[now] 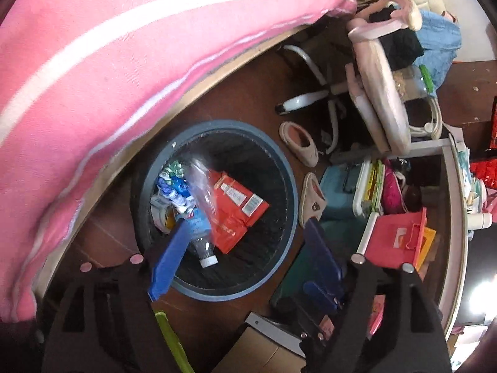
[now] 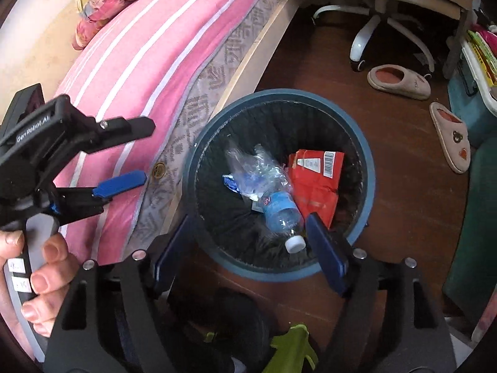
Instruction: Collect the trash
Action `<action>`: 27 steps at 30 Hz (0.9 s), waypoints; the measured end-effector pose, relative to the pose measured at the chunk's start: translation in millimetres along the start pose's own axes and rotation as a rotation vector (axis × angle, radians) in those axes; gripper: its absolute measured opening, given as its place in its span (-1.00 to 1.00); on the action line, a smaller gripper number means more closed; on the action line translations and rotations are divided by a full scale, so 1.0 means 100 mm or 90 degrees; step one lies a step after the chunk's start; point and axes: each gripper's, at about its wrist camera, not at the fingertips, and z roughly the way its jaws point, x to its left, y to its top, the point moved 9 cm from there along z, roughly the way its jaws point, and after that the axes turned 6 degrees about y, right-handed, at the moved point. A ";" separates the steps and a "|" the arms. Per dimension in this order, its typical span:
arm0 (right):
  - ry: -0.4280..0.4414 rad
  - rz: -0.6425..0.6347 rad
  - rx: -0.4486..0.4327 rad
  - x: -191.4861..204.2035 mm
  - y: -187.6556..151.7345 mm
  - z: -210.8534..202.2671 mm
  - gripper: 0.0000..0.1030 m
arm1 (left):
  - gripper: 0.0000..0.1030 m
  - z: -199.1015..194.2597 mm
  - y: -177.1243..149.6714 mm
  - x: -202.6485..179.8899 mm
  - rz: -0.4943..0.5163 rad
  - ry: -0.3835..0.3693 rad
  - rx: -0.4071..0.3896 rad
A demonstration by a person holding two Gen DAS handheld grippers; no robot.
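A round bin with a blue-grey rim (image 1: 281,168) (image 2: 369,168) and a black liner stands on the floor beside the bed. Inside lie a crushed clear plastic bottle (image 1: 202,217) (image 2: 273,199) with a blue label and white cap, a red wrapper (image 1: 240,209) (image 2: 316,183) and crumpled blue-white packaging (image 1: 174,189). My left gripper (image 1: 245,251) hangs open over the bin, and the bottle lies below its left pad. The right wrist view shows the left gripper (image 2: 136,155) at the left over the bed edge. My right gripper (image 2: 248,248) is open above the bin's near rim, holding nothing.
A pink striped bed (image 2: 130,49) borders the bin on the left. Two slippers (image 2: 400,82) (image 2: 450,136), a white swivel chair base (image 2: 372,31) and a teal box (image 1: 338,192) with books lie to the right. A hand (image 2: 46,267) grips the left gripper's handle.
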 end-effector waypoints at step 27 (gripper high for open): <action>0.177 -0.328 -0.189 2.85 -0.03 -1.73 0.76 | 0.86 -3.71 -0.33 0.86 0.010 0.156 -0.418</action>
